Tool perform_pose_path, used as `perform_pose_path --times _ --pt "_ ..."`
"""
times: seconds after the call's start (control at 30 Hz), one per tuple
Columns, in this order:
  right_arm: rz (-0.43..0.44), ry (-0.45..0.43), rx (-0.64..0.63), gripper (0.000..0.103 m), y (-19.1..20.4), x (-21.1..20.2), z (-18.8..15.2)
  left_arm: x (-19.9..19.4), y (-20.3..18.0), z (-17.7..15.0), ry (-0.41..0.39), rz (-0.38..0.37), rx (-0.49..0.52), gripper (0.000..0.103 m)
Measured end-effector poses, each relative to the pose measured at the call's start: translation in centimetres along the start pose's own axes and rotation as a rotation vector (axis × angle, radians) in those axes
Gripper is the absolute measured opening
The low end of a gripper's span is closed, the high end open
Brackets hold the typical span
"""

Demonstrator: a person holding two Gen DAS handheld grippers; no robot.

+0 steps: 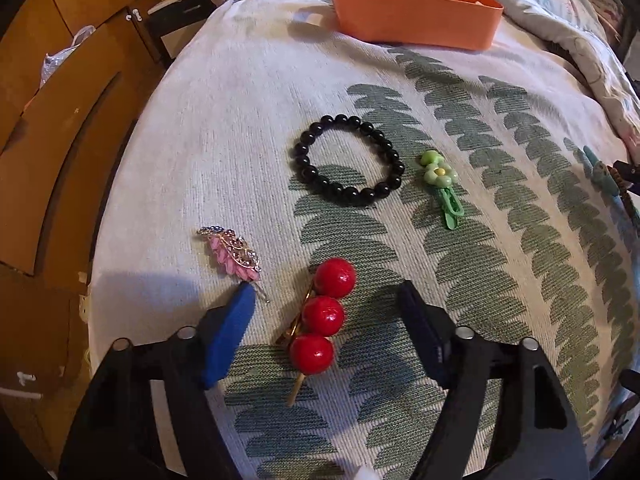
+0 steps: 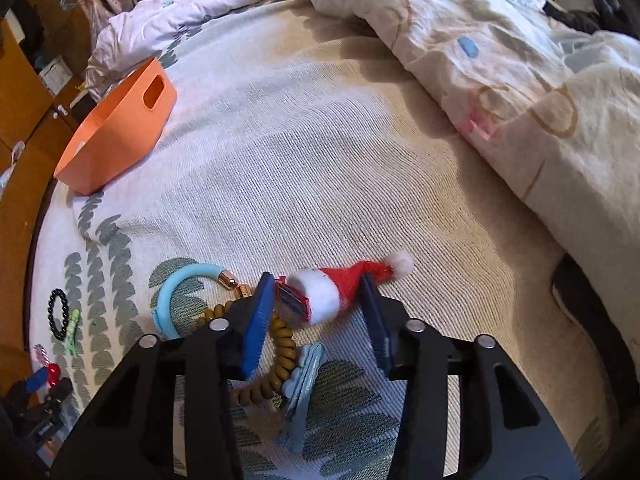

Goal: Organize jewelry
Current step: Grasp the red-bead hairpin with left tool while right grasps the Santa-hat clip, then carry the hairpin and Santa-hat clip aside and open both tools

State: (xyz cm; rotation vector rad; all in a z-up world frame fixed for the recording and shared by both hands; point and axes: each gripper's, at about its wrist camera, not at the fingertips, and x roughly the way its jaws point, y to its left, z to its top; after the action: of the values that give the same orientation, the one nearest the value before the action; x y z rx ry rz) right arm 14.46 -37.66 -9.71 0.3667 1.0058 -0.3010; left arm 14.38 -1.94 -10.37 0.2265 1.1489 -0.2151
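Jewelry lies spread on the bed (image 1: 240,100), with the orange basket (image 1: 412,16) set near, probably to collect it. Left gripper (image 1: 326,320) stands open around the hair pin with three glossy red balls (image 1: 322,316), not touching. Right gripper (image 2: 318,300) stands open around the small Santa-hat clip (image 2: 340,284), apparently for grasping.

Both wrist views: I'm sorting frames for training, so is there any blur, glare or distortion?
Left wrist: sharp; highlights glint on the red balls; fisheye bows the bed.
Right wrist: slightly soft at the duvet; same bowing; dark corners.
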Motion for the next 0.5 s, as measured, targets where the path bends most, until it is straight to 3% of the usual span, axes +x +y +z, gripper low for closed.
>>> perform_pose_path --times 0.03,0.1,0.3,0.5 --pt "0.002 -0.001 -0.007 0.038 0.1 0.0 0.0 0.0 0.0 0.0 0.002 -0.005 0.003 0.059" --pt "0.001 -0.011 -0.011 0.035 0.2 -0.2 -0.1 -0.1 0.1 -0.1 0.003 -0.010 0.000 0.056" --pt "0.006 -0.059 -0.017 0.030 0.0 -1.4 0.0 -0.2 0.4 0.0 0.008 -0.033 -0.005 0.026" --pt "0.034 -0.097 0.000 0.029 -0.4 -3.2 0.4 -0.3 1.6 0.4 0.016 -0.085 -0.049 0.021"
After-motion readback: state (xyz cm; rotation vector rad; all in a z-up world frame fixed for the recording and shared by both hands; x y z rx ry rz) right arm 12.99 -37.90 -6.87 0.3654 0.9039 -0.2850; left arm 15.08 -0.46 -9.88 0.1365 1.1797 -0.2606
